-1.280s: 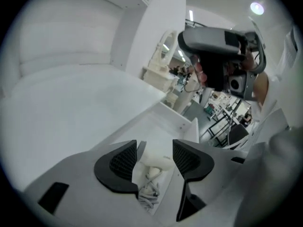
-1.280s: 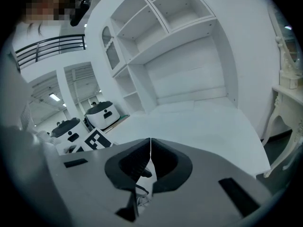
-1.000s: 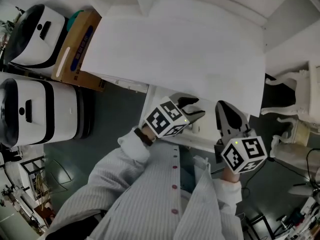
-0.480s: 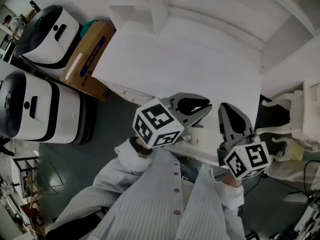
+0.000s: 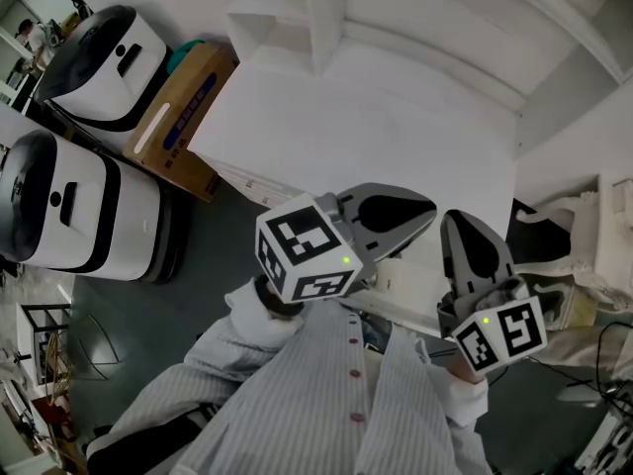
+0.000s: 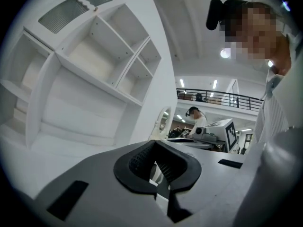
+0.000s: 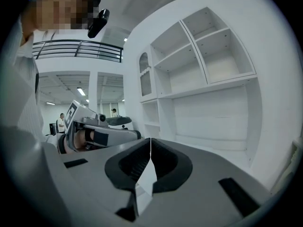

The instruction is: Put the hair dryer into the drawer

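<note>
Desk top (image 5: 376, 137) at centre, with a shelf unit (image 5: 316, 18) standing along its far edge. A cardboard box (image 5: 183, 102) stands on the floor just beside the desk's left end. Farther left are two machines, one (image 5: 99, 52) behind the other (image 5: 69, 216).

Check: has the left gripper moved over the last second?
Yes. Left gripper rose toward the camera: it looms larger against the white desk. Its tongs have just closed, empty.

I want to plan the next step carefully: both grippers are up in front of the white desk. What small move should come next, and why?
Probably turn the head to find the hair dryer before reaching anywhere. The left gripper and right gripper are both shut on nothing, and the white desk top shows no hair dryer.
</note>
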`<state>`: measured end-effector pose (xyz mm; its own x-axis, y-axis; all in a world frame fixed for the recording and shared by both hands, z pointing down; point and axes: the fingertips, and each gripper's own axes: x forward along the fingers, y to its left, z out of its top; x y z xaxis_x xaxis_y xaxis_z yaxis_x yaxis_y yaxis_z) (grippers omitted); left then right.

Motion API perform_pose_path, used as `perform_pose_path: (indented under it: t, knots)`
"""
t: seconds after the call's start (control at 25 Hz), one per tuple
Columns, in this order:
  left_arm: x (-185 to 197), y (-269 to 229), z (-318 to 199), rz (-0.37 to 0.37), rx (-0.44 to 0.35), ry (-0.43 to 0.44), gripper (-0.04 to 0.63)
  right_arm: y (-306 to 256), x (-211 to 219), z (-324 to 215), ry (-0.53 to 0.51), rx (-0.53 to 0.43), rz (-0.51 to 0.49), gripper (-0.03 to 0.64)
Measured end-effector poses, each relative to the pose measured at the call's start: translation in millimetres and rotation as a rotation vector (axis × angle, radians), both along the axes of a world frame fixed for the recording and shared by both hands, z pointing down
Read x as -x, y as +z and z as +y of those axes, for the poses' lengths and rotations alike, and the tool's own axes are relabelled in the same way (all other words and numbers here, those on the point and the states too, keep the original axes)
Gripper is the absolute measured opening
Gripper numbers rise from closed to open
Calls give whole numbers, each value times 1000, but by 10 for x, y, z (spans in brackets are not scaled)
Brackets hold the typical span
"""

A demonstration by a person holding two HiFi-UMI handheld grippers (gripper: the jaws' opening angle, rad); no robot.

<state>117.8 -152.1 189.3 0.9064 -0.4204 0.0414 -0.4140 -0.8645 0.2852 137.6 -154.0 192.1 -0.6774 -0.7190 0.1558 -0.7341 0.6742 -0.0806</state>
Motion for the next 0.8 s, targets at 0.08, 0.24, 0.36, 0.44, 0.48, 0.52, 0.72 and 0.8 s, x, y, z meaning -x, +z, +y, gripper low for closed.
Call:
perform_pose_path:
  t: [0.08,0.24,0.36,0.44,0.48,0.52,0.72,0.8]
  knots:
    - [10,-10,-8,-7,-8,-10,9,-20,-5,7,-3,-3,-8,12]
    - [-1,22,-4,-25,-11,-14,9,4,-41,24,2,1,-14,12]
    - [-7,35,-5,-33,-12,-17,9,7,-50,43,3,2,-21,12]
    - [-17,43,0,-40,-14,-20,9,4,-54,55,2,4,-26,12]
    - [-24,50,2,-43,-14,-21,9,7,-58,59,1,7,-26,12]
    - [-30,60,2,-46,-13,-22,9,15,-61,62,0,10,-24,12]
    - [-49,116,11,-48,0,-19,9,65,-65,79,-1,26,-16,12]
    - [-48,125,14,-45,5,-19,9,80,-62,86,0,32,-14,12]
